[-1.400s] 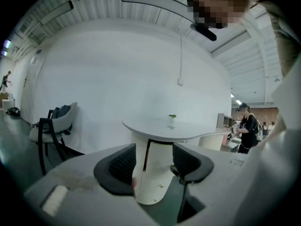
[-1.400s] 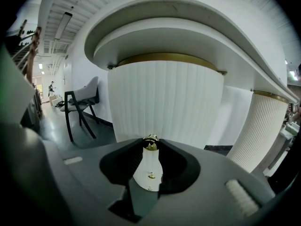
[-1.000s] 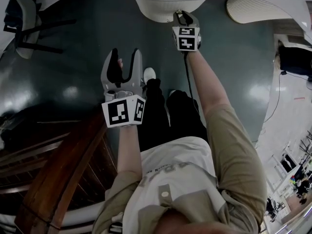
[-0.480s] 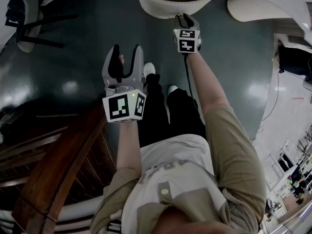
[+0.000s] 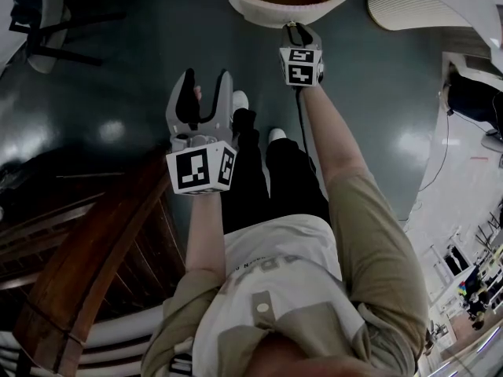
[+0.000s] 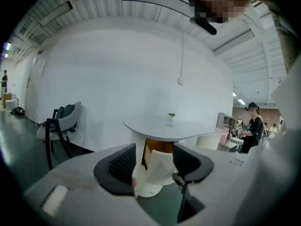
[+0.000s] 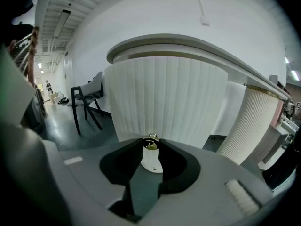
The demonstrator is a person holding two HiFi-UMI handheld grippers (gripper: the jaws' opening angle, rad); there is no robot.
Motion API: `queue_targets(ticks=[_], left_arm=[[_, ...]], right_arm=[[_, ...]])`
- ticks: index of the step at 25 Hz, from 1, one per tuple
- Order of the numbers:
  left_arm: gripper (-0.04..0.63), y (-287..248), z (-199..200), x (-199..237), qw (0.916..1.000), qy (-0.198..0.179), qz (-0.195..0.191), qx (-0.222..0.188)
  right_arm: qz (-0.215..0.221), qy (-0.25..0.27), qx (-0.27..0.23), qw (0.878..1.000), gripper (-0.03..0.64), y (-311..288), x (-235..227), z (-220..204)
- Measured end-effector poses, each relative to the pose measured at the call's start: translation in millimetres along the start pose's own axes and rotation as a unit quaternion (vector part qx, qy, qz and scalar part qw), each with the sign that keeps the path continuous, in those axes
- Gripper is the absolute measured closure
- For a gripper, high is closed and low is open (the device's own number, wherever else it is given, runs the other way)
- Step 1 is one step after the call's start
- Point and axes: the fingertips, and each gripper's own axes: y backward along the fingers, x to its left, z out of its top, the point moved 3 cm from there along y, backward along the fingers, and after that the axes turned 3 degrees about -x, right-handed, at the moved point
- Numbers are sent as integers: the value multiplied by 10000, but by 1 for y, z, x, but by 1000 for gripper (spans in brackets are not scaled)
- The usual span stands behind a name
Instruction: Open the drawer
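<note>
Clamped on the knob (image 7: 150, 144), the right gripper (image 5: 296, 28) faces the drawer (image 5: 275, 14) head-on, so the pull likely runs back toward the person (left gripper (image 5: 205, 85) gapes empty, farther off).

White ribbed drawer (image 5: 267, 12) with wood-brown interior, brass-yellow knob (image 7: 150, 143), grey left gripper (image 5: 205, 85) with black pads (image 5: 187, 100), black-and-white square-patterned marker cube (image 5: 200, 169), glossy dark teal floor (image 5: 118, 69), brown wooden railing (image 5: 86, 265) lower left, black trousers (image 5: 275, 187).

A brass knob (image 7: 150, 144) fills the gap between the right fingers (image 7: 121, 166), the ribbed drawer front (image 7: 164, 98) walling off everything ahead; the gap between the left fingers (image 6: 120, 166) is free, bare floor (image 5: 118, 69) to their left
</note>
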Motion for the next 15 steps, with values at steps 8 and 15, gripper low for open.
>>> queue_targets(ticks=[8, 15], left_arm=[[339, 14, 5, -6, 9999, -94, -25, 60], [339, 26, 8, -13, 9999, -132, 6, 88]], right_arm=[[74, 6, 181, 9998, 508, 19, 5, -8], [120, 19, 315, 9994, 508, 35, 9, -18]])
